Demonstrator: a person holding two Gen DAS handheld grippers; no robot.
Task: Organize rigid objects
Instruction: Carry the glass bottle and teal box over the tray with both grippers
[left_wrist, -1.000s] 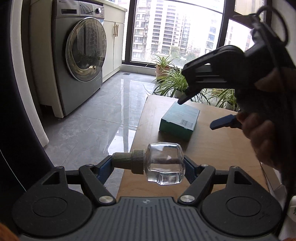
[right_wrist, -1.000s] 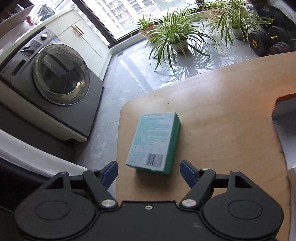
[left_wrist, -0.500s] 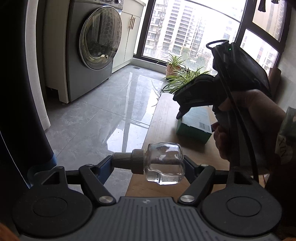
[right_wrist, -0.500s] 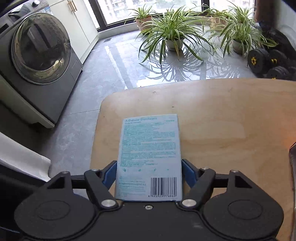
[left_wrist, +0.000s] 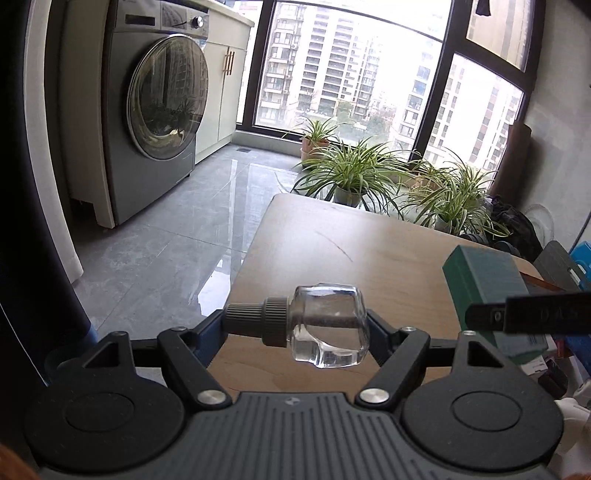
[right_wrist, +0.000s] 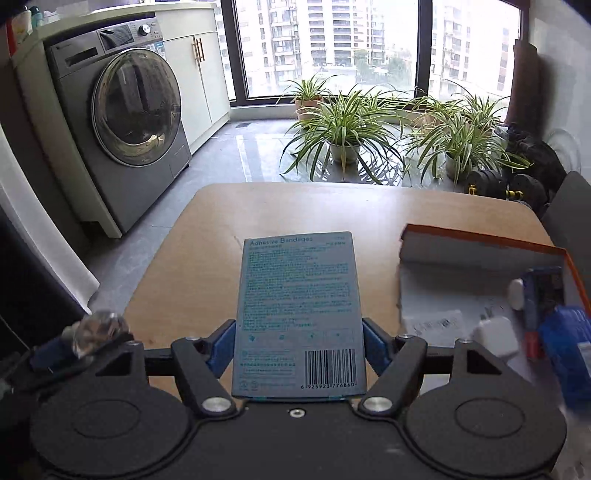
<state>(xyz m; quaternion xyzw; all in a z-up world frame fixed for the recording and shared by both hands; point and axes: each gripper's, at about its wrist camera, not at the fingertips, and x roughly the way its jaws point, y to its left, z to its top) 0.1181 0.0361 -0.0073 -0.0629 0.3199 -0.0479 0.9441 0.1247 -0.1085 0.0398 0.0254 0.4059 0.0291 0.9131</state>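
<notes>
My left gripper (left_wrist: 295, 325) is shut on a small clear glass bottle (left_wrist: 327, 326) with a grey cap, held sideways above the wooden table (left_wrist: 332, 251). My right gripper (right_wrist: 299, 341) is shut on a teal box of adhesive bandages (right_wrist: 299, 310), lifted above the table (right_wrist: 221, 221). The box also shows at the right of the left wrist view (left_wrist: 484, 280), with part of the right gripper in front of it. The bottle shows at the lower left of the right wrist view (right_wrist: 98, 330).
An orange-rimmed open box (right_wrist: 480, 258) at the table's right holds a white item, a blue pack and other small things. Potted plants (right_wrist: 343, 122), dumbbells (right_wrist: 506, 184) and a washing machine (right_wrist: 129, 122) stand on the floor beyond the table.
My right gripper closed on the bandage box and lifted it off the table, swinging to the right. My left gripper kept hold of the bottle and turned right over the table.
</notes>
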